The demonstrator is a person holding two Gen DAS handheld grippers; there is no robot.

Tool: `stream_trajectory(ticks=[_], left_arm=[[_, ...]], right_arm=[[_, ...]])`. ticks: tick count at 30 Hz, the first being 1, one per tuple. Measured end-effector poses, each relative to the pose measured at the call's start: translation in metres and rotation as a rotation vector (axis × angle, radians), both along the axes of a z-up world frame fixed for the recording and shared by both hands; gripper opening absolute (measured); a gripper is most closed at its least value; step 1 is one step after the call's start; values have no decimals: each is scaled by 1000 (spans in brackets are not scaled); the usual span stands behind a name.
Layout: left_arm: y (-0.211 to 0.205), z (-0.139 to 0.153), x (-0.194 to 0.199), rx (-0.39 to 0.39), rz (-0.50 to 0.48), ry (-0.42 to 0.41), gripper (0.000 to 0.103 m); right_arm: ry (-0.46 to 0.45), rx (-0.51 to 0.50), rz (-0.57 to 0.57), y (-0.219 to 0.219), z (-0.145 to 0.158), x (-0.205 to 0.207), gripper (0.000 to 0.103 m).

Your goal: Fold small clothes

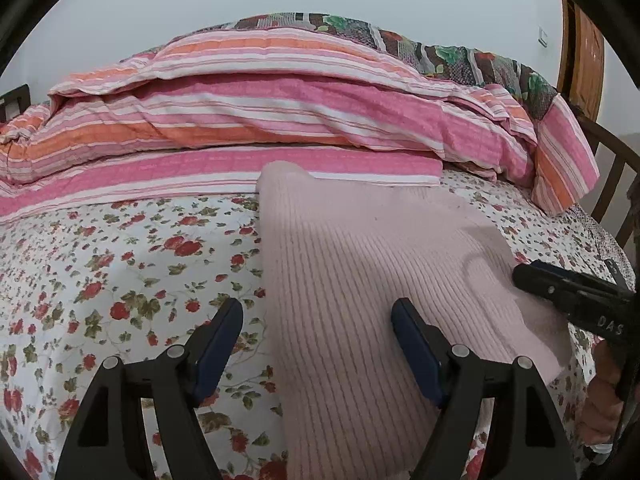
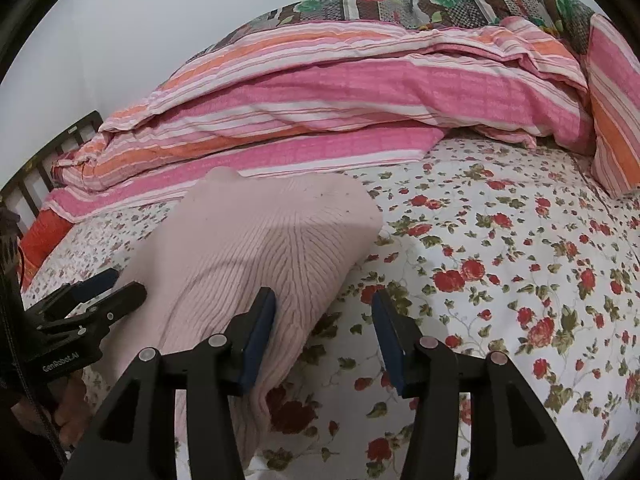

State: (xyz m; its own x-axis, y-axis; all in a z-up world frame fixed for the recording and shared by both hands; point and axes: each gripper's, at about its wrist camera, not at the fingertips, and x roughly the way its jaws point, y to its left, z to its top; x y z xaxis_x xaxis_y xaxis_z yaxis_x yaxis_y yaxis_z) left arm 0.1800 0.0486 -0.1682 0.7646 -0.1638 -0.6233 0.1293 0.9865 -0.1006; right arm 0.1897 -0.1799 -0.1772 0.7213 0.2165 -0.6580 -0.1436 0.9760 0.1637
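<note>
While both grippers hover spread, a pink ribbed sweater [image 1: 360,280] lies on the floral bedsheet [image 1: 120,260], its edges between the left gripper's [image 1: 318,344] and right gripper's [image 2: 324,332] jaws. Pinch edges squarely, I'd judge.

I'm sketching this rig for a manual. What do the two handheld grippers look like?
Both are matte black with angular, triangular-cutout linkages, silver pivot pins and dark blue pads lining the jaws. The left gripper reads "GenRobot.AI" in white on its body, seen from the right wrist view; the right gripper shows "DAS" in the left wrist view. A bare hand grips the left handle.
</note>
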Motion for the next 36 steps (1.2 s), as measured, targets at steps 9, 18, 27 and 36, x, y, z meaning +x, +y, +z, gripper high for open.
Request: stream_trajectory(ticks=[9,18,27,36], left_arm=[[-3,3,-1,18,15,1,77],[-2,6,-2,12,22,-17,77],[18,17,-2,-34,95,-65,77],[28,8,6,-58,117,-7,76]], right_arm=[[-12,14,-19,-4,9,-4,48],[-1,14,-9,-3,5,-1,47],[-61,104,-23,-22,20,-9,46],[46,65,36,1,-3,2,42]])
